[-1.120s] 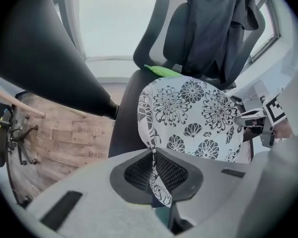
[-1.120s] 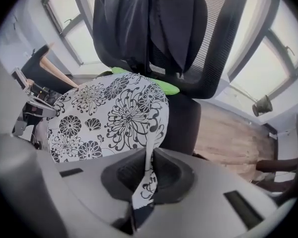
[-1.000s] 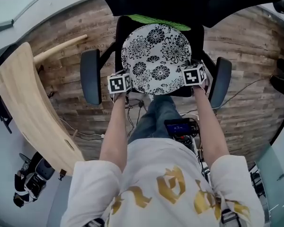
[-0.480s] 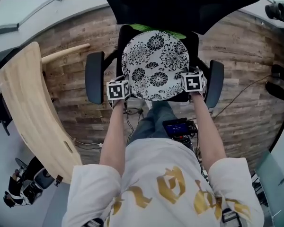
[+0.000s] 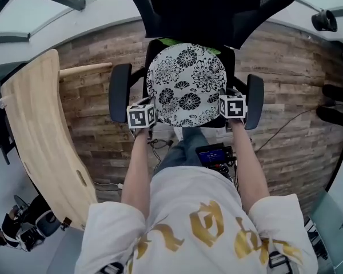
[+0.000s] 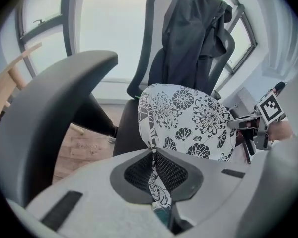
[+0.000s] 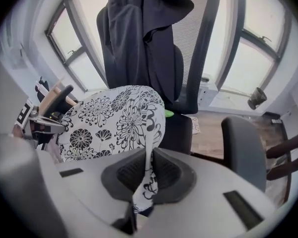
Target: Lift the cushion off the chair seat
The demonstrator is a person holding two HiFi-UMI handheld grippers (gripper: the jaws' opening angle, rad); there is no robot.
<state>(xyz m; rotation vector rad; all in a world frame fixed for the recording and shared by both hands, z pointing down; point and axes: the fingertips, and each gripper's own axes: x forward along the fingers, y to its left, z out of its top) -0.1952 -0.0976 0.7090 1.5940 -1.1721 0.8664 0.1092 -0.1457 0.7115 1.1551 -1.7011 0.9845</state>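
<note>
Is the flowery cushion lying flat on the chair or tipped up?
Tipped up. The black-and-white flowered round cushion slopes, its front edge pinched in the shut jaws of the left gripper and right gripper.

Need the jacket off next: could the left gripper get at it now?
Probably not yet: the left gripper is shut on the cushion, which hangs between it and the jacket draped over the chair back.

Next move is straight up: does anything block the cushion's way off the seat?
Nothing visible does. The left gripper and right gripper each pinch the floral cushion at its front edge. The left armrest and right armrest flank it with gaps, and the backrest with its dark jacket rises behind.
</note>
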